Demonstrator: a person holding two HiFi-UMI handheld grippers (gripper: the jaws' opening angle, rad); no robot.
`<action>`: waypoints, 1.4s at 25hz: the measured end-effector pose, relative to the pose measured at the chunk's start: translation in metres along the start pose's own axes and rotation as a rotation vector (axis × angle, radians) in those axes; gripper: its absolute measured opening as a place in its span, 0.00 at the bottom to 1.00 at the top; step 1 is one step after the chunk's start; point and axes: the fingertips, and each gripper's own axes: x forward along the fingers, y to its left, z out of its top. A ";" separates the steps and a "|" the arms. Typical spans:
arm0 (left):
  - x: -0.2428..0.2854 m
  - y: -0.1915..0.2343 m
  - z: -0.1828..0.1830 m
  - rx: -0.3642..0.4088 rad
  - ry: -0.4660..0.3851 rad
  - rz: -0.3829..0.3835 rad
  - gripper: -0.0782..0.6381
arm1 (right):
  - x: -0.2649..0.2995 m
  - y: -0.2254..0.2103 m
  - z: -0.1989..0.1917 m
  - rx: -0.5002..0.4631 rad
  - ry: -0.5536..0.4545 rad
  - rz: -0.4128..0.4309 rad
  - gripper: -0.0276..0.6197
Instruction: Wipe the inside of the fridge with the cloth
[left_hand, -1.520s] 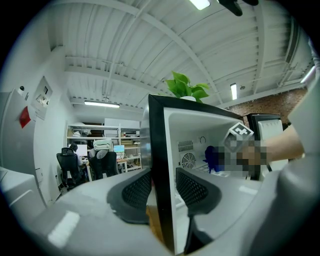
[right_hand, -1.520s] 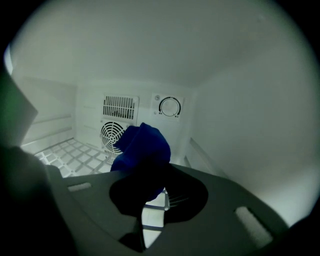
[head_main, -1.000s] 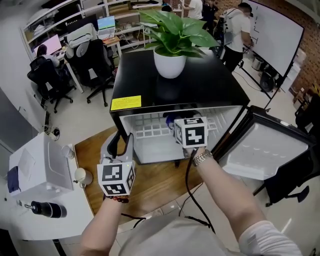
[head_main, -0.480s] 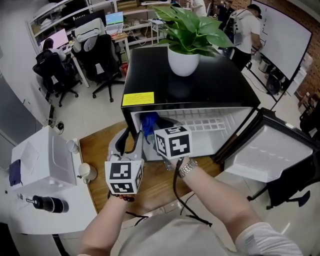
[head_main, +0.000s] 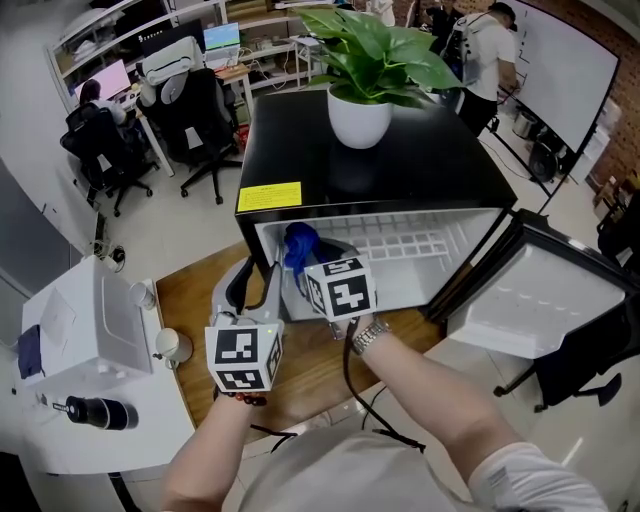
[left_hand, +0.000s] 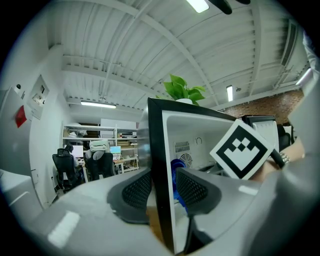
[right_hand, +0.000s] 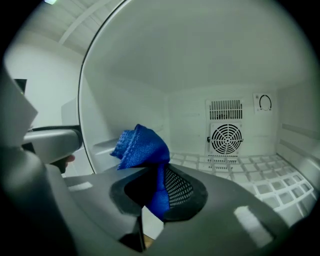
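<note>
Inside fridge (head_main: 400, 170), right hand-held gripper (right_hand: 155, 187) pinches cloth (right_hand: 142, 147), lower part hidden; left hand-held gripper (left_hand: 162, 187) clamps fridge wall (left_hand: 159, 145).

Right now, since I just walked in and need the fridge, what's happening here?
A person is cleaning the open fridge with two handheld grippers. The left gripper clamps the front edge of its left wall, apparently steadying it. The right gripper holds a blue cloth inside, near that left wall. The door hangs open at the right.
</note>
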 end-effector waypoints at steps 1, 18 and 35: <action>0.000 0.000 0.000 -0.002 -0.001 0.001 0.32 | -0.002 -0.004 0.000 -0.004 -0.004 -0.009 0.11; 0.001 0.000 0.000 -0.017 -0.004 0.034 0.32 | -0.037 -0.083 -0.005 -0.016 -0.034 -0.169 0.11; 0.000 0.002 0.000 -0.017 0.000 0.065 0.32 | -0.075 -0.159 -0.022 0.038 -0.031 -0.298 0.11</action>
